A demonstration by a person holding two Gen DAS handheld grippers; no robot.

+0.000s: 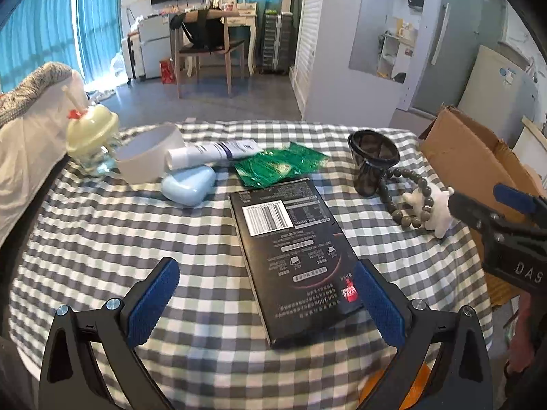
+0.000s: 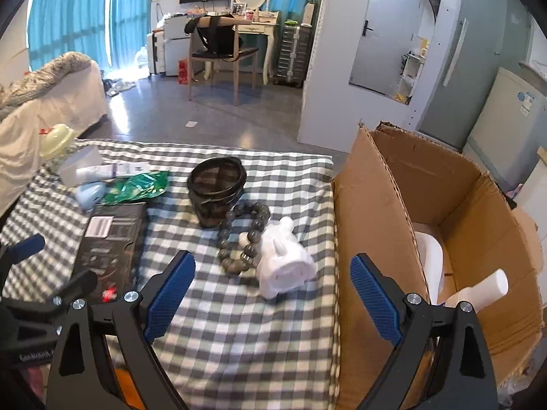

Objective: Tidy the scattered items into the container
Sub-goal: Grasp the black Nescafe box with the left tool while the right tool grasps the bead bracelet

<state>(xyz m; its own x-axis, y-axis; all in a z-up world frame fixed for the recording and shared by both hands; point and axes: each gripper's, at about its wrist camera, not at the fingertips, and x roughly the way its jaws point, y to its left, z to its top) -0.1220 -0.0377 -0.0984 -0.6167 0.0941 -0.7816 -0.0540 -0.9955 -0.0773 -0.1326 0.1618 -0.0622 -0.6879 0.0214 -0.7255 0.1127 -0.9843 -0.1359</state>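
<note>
Hanging wide with nothing held, both the left gripper [image 1: 266, 300] over the black box [image 1: 290, 256] and the right gripper [image 2: 273, 294] near the white toy [image 2: 283, 263] and beads [image 2: 239, 235], lying on the checked cloth [image 2: 239, 341] beside the cardboard box [image 2: 444, 188].

Black box [image 1: 290, 259] flat; open cardboard carton [image 2: 444, 205] beside table

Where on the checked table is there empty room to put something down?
Bare checked cloth lies left of the black flat box, in front of the light-blue case. More lies in front of the white figurine. The far left corner is crowded.
</note>
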